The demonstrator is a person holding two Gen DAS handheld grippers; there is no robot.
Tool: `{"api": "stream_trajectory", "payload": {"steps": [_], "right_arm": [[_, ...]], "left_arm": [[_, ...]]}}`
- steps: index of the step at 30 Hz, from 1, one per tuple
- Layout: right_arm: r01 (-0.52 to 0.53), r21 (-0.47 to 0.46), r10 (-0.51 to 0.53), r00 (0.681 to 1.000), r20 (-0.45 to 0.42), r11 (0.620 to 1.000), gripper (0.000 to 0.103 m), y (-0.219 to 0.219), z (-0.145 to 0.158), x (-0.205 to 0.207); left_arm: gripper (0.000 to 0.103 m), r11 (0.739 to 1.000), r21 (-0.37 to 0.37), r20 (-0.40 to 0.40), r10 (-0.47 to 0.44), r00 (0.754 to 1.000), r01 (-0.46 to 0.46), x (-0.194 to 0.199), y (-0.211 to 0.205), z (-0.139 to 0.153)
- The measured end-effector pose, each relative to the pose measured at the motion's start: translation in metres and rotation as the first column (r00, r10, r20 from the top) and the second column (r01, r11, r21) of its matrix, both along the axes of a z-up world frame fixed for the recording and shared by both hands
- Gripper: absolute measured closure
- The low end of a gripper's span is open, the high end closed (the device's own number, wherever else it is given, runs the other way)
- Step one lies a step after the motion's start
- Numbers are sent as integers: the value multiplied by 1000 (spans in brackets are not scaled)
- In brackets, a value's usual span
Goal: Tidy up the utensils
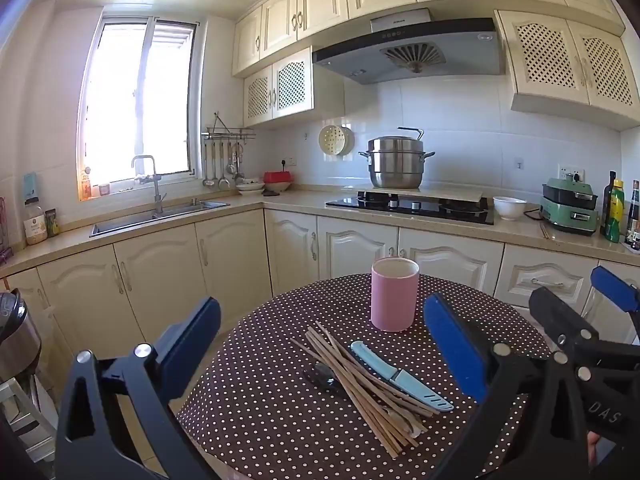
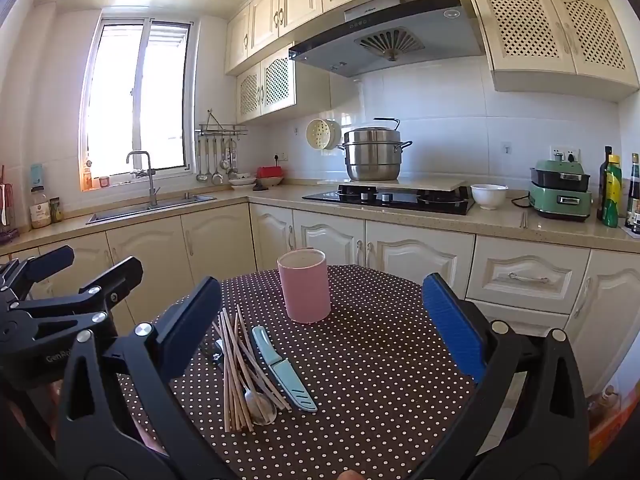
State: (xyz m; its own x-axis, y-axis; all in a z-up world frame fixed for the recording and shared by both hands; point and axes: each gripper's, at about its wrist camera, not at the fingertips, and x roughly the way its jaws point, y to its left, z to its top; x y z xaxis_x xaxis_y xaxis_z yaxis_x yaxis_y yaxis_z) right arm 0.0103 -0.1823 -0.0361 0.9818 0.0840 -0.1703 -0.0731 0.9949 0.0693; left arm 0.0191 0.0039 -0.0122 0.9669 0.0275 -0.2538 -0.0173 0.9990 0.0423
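Left claw [image 1: 322,354]: nearest my lens, blue pads spread wide apart, nothing between them; it hangs over the near edge of the counter, tipped slightly down.
Right claw [image 2: 322,334]: my other hand, pads just as wide apart and empty, held level with the left one and beside it.
Utensils: a loose heap near the front of the counter; wooden chopsticks [image 1: 356,388] fanned and crossing, a light blue sheathed knife [image 1: 400,376] lying against their right side, metal spoons [image 2: 258,402] partly buried under the sticks.
Holder: pink cup [image 1: 394,294], upright and apparently empty, just behind the heap and apart from it.
Progress: I judge nothing is sorted yet.
Risk, sticks: thin, round and overlapping; pinching one could drag or roll the others off the edge.
Risk, cup: tall and light-looking; a stick pushed in at an angle, or a pad brushing its rim, could tip it.
Risk, spoon: pulling it out first would scatter the pile.
Surface: round counter [image 1: 256,400] under a brown cloth with white dots; the cloth may slip or bunch.
Room: cream kitchen cabinets, sink below a bright window, steel steamer pot [image 1: 396,162] on the hob.
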Motion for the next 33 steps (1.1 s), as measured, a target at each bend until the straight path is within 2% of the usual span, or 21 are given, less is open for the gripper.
{"api": "stream_trajectory", "payload": {"steps": [33], "right_arm": [[-13, 14, 13, 1000, -14, 1000, 5, -5, 7, 0]], "left_arm": [[4, 1000, 22, 8, 22, 1000, -23, -2, -2, 2]]}}
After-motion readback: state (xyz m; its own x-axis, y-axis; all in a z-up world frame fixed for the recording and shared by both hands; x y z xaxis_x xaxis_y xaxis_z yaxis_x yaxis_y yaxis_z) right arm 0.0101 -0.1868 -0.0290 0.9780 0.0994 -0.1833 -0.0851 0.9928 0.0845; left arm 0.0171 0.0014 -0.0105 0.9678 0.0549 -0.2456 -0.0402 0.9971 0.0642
